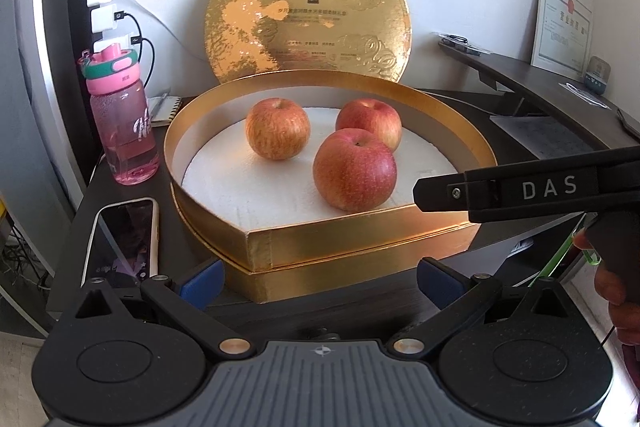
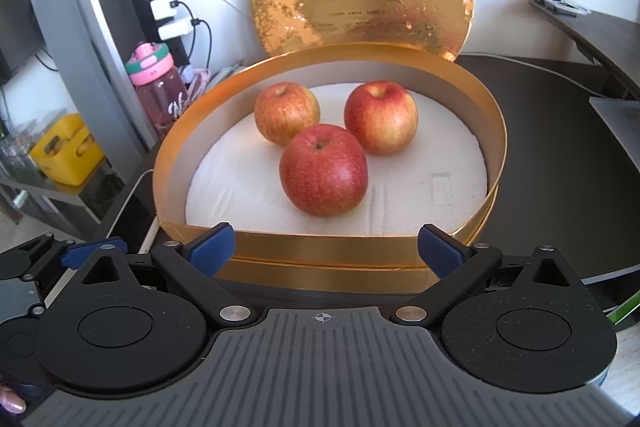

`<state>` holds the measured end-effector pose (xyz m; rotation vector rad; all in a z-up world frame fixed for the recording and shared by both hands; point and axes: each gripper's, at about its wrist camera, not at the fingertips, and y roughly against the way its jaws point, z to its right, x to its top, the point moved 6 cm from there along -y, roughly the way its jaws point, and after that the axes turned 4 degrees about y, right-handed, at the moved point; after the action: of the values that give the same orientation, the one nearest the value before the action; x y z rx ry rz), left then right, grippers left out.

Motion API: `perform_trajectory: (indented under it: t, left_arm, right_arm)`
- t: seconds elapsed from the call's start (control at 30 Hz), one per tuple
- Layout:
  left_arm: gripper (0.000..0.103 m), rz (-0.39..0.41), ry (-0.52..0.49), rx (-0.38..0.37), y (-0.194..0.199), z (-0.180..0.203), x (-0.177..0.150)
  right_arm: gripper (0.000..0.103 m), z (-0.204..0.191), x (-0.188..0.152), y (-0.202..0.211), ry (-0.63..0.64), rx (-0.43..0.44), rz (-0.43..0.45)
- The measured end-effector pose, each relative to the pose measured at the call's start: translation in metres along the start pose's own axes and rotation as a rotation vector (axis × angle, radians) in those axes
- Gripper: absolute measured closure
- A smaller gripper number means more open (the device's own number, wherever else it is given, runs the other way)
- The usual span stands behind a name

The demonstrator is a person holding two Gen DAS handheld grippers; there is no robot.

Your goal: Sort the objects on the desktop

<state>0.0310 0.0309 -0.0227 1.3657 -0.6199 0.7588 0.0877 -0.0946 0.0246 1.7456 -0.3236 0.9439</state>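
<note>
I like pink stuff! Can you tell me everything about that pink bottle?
The pink bottle stands upright on the dark desk, left of the gold box and apart from it. Its see-through pink body has white lettering and looks like plastic. The lid is pink with a green band and is closed. A phone lies in front of it, and a notepad lies behind.

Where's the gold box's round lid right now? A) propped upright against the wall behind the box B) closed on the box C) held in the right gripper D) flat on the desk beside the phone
A: the round gold lid stands on edge against the white wall behind the open gold box, which holds three apples.
</note>
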Motion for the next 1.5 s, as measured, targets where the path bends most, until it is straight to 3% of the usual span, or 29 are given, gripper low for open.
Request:
perform_trajectory:
  t: [0.77,1.23,1.5]
  left_arm:
    - [0.000,0.000,0.050,0.002,0.002,-0.020,-0.005]
    - [0.000,-0.020,0.067,0.049,0.000,-0.023,-0.002]
    - [0.000,-0.015,0.037,0.027,-0.001,-0.009,0.000]
  right_arm:
    - [0.002,-0.021,0.003,-0.001,0.032,0.004,-0.005]
    - [0.002,-0.010,0.002,0.004,0.015,0.009,0.014]
    - [0.002,0.011,0.011,0.008,-0.014,0.008,0.064]
